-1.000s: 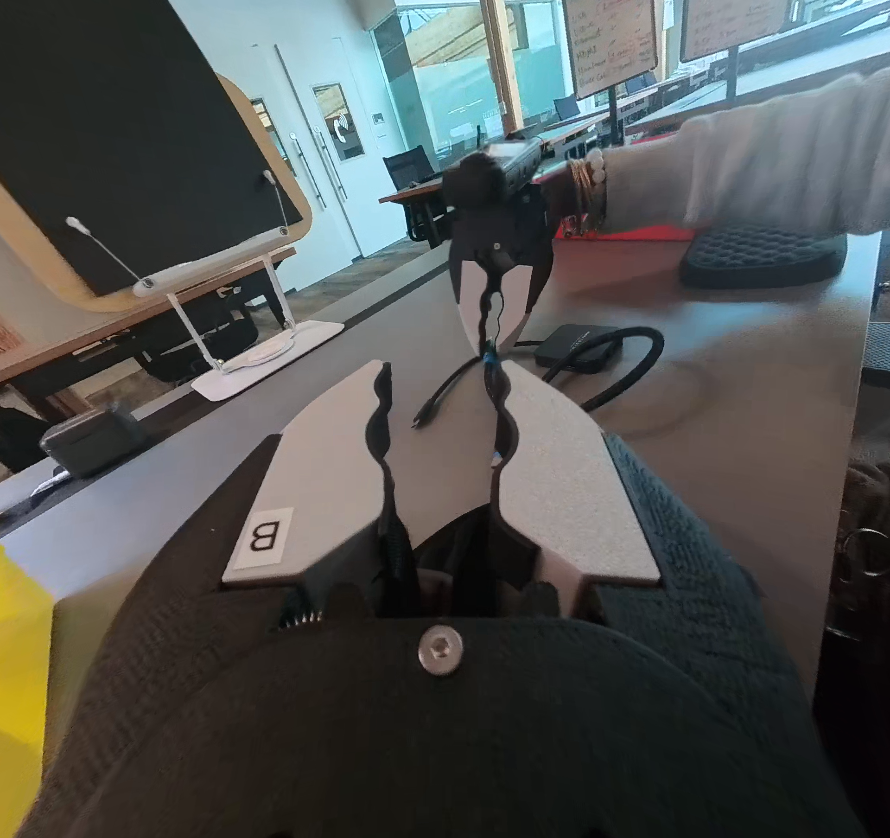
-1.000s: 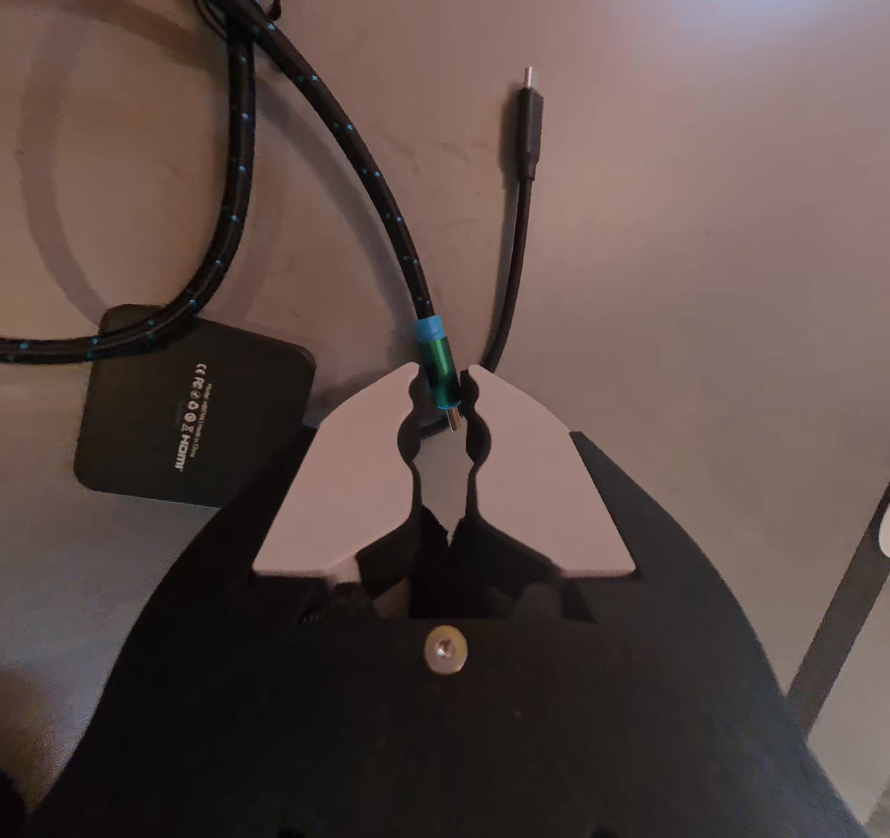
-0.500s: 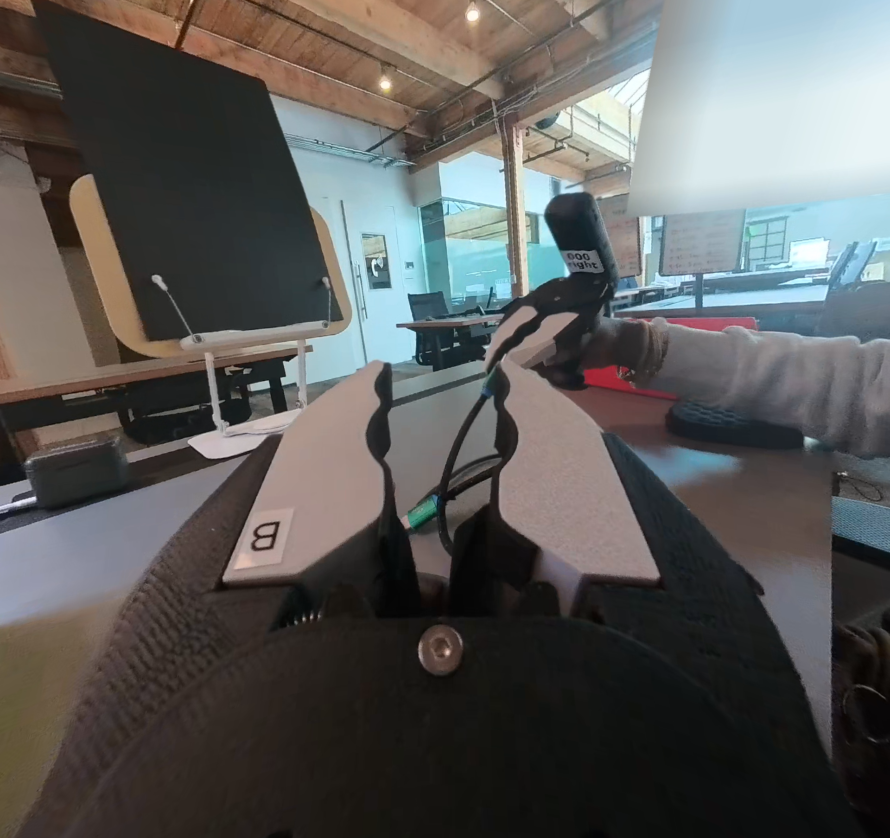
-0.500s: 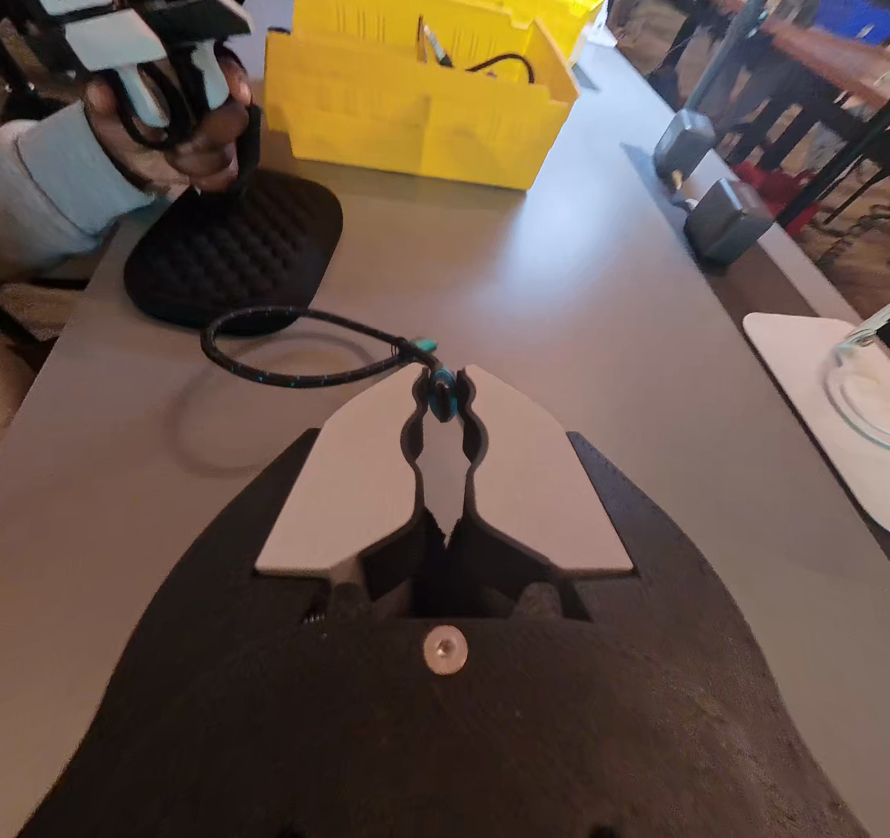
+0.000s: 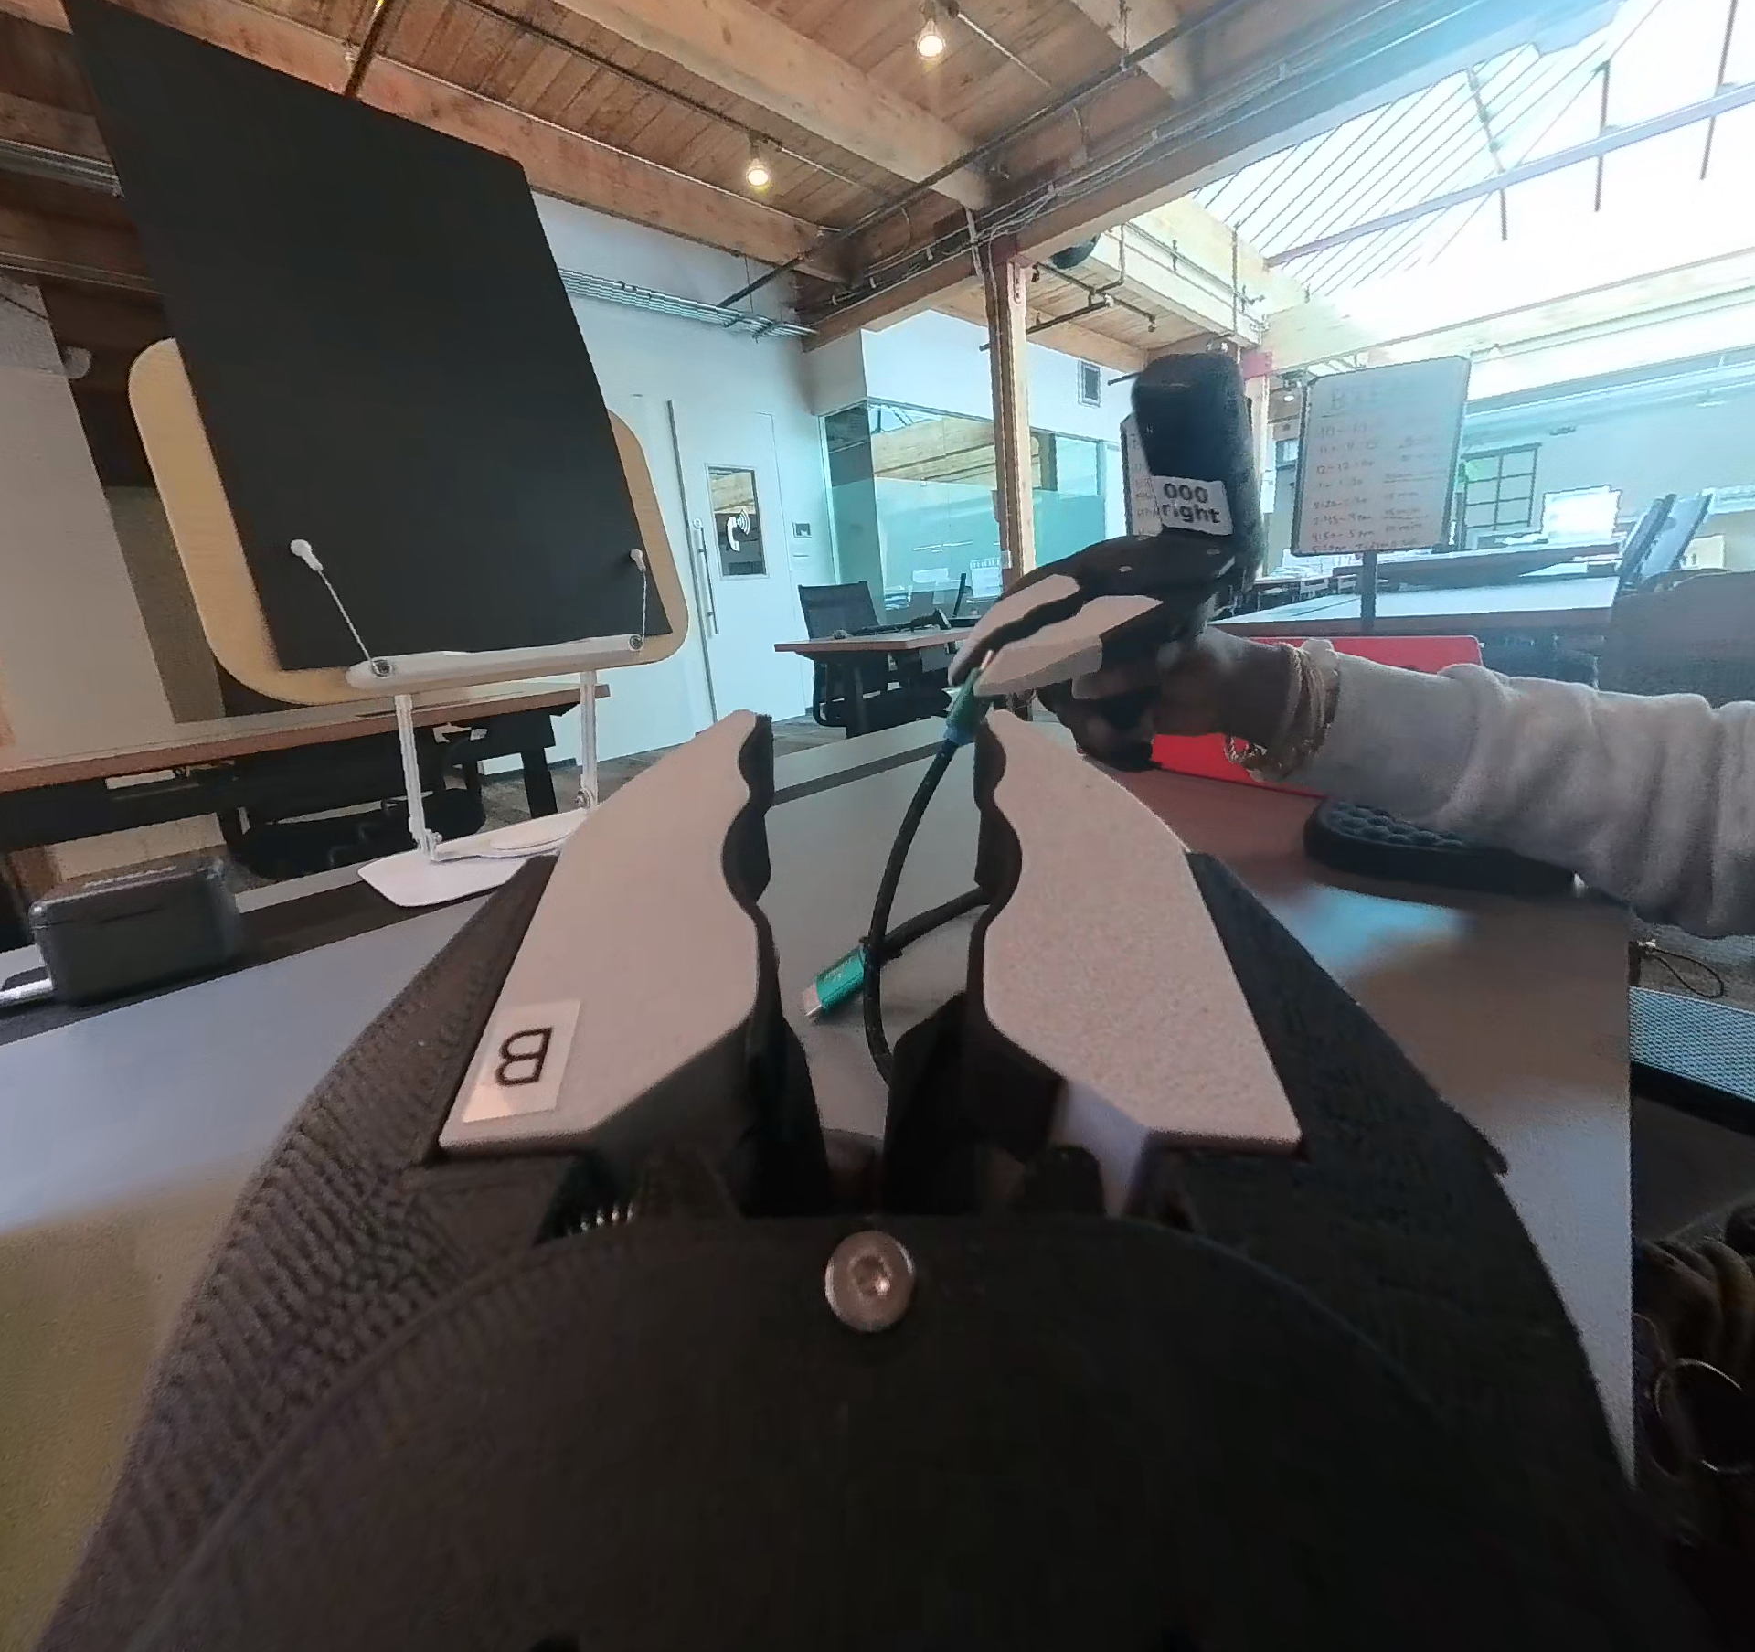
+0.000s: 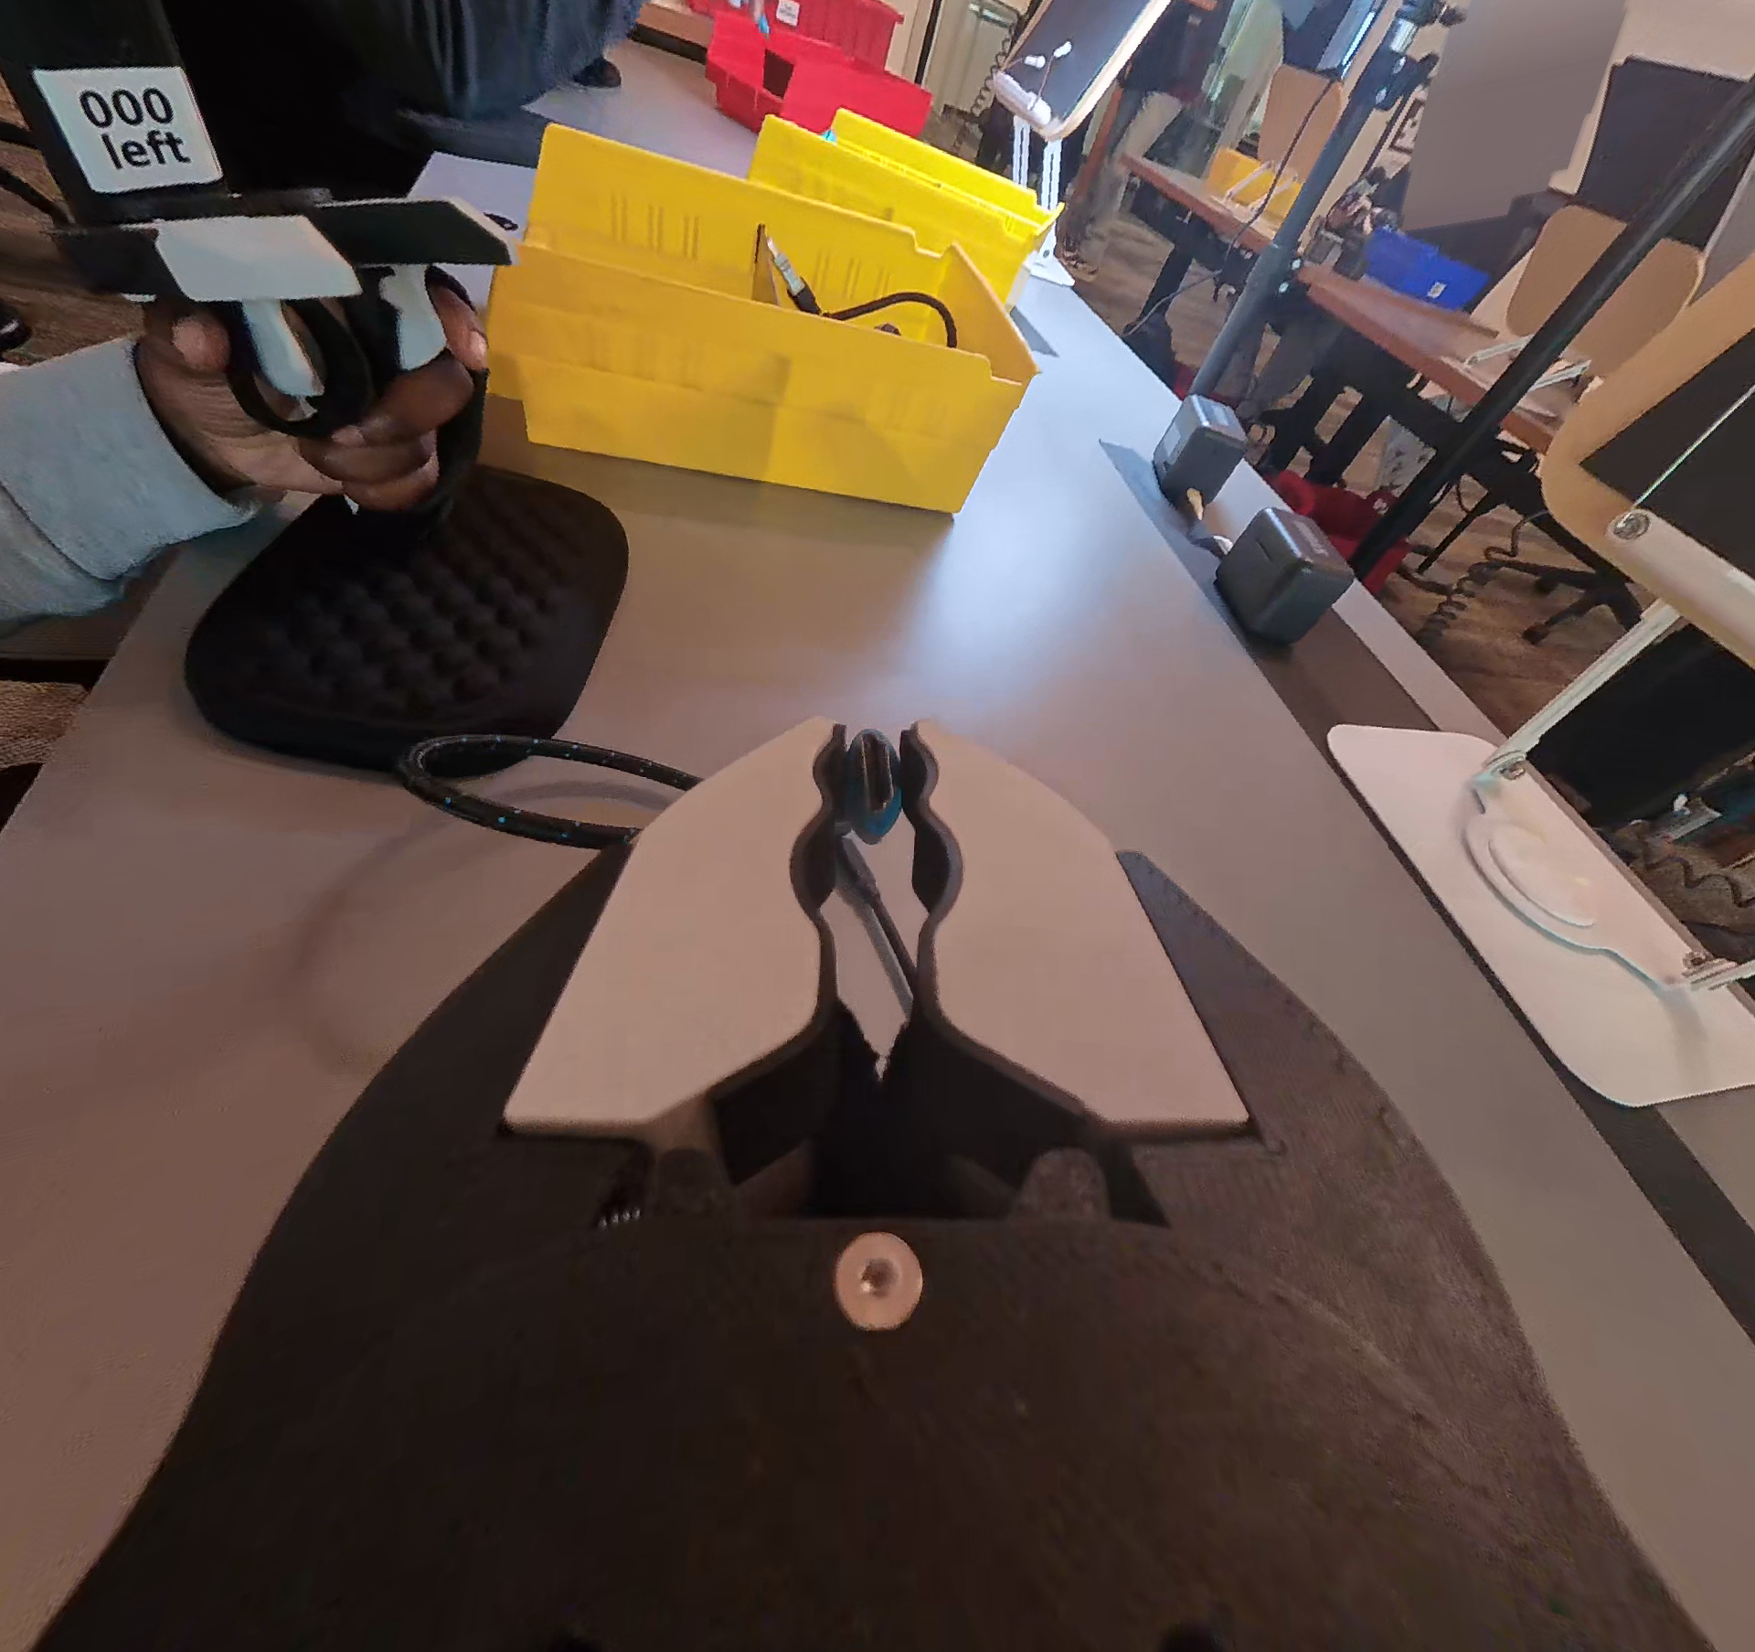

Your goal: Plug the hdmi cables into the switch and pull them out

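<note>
**Right tool clamped on HDMI plug, left tool empty**

Bench (image 6: 950, 619): long grey top, bare across the middle; room beyond is an open office with timber ceiling, other desks and whiteboards on stands; a black panel on a white stand (image 5: 380, 353) sits across the aisle.

Yellow bins (image 6: 760, 372) at the far end of the bench, a thin black lead lying inside one; black dimpled pad (image 6: 408, 619) in front of them near the bench edge; two small grey boxes (image 6: 1282, 571) along the far rail.

Right tool (image 6: 872, 742): nearly together, pinching the green-and-blue plug end of the braided HDMI cable (image 6: 541, 780); plug lifted clear of the bench, cable hanging down from the tips and looping on the surface beside the pad; the cable's other green plug (image 5: 836, 989) lies loose on the bench.

Left tool (image 5: 874, 737): fingers apart, nothing between them, held above the bench; the cable shows through the gap but is not gripped.

Hands: the left hand (image 6: 313, 410) wraps the tool's handle above the pad, light sleeve at the wrist; the right hand (image 5: 1225, 685) holds its tool raised, forearm reaching in from the side.

Switch: not visible in either view.
</note>
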`<state>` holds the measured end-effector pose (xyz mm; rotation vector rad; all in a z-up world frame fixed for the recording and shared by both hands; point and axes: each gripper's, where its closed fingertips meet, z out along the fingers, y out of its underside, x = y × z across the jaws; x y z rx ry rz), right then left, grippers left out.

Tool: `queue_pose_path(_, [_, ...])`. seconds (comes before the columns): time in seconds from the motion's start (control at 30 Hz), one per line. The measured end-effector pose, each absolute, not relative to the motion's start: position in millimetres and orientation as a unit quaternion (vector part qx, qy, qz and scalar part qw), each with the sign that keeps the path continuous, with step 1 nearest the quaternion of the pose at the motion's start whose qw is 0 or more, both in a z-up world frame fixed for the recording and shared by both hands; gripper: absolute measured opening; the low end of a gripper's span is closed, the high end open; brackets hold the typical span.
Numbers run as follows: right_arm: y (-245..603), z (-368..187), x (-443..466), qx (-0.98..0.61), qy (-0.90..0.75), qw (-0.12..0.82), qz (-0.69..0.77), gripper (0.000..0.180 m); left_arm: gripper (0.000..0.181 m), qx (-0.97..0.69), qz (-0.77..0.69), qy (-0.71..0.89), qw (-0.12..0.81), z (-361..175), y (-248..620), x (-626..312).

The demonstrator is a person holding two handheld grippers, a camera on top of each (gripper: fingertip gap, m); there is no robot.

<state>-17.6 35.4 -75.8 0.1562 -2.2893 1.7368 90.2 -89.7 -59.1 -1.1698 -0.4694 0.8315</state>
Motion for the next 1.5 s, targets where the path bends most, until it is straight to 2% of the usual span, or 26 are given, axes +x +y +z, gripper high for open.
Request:
queue_pose_path(1.23, [44,-35,0,0.035,-0.692,0.233,0.683,0.009,0.039,-0.532,0.386,-0.226,0.719,-60,-86,87])
queue_pose_path(1.5, [42,-26,9,0.083,-0.663,0.364,0.649,0.007,0.045,-0.493,0.288,-0.276,0.773,-46,-79,88])
